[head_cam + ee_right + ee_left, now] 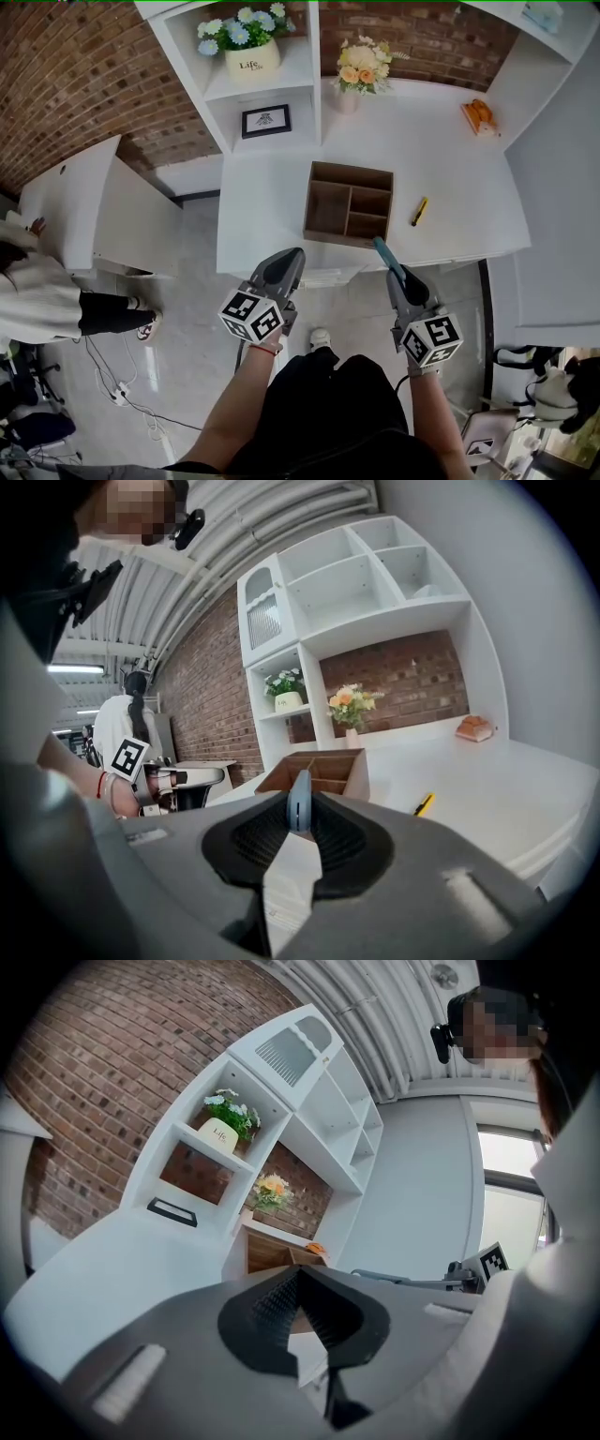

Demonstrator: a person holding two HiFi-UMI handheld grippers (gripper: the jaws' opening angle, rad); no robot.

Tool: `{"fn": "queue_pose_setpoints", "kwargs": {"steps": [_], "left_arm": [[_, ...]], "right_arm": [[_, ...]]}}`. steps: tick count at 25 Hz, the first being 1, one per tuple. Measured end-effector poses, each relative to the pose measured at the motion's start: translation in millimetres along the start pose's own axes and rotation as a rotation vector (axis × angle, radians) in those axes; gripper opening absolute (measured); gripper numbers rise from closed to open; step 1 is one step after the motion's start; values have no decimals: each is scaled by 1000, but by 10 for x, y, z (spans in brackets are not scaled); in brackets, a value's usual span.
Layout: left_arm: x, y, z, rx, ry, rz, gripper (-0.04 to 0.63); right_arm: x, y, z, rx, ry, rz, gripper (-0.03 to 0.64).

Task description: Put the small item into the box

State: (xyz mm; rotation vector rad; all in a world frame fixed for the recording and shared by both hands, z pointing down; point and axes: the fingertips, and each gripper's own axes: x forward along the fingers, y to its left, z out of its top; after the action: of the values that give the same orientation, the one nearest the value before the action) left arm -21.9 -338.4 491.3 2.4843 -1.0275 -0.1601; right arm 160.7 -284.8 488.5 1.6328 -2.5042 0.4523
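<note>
Head view, biggest thing first: a white bench (450,150) across the upper middle, backed by a white shelf unit (309,84) against brick. Carries all that the task needs, within reach of both arms.

Near its front edge, a brown wooden box (349,202), open-topped and split into several compartments, all seemingly empty. Stands mouth-up, likely for dropping things in from above.

Left gripper (294,255) below and left of the box, just off the bench's front edge. Jaws closed on nothing, pads meeting at the tips in the left gripper view. Looks parked, clear of the other's path.

Right gripper (397,277) level with it, aimed at the box's near right corner. Jaws clamped on the small item (382,249).

Yellow pen-like thing (419,211) flat on the bench just right of the box, untouched.

Last, the small item itself: slim, blue-grey, standing on edge between the pads in the right gripper view, its tip poking past them. Pinched low, presumably to lead with the free end. Close to the box's front wall but not yet above any compartment, so still to be carried forward and released.
</note>
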Motion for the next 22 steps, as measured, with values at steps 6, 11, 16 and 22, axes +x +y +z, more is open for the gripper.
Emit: {"fn": "queue_pose_setpoints", "kwargs": {"steps": [6,11,16,22], "left_arm": [[44,-37,-118,-22,22,-5,3],[120,29,-160,-25,28,12,2],[218,105,-58,-14,24,31,2],[448,128,-23,-16,27,20,3]], "right_arm": [[67,-54,-74,4,44,9,66],[239,-138,-108,-18,79,26,66],[465,-135,-113,-58,161,74,66],[669,-178,-130,-77,235,106,67]]}}
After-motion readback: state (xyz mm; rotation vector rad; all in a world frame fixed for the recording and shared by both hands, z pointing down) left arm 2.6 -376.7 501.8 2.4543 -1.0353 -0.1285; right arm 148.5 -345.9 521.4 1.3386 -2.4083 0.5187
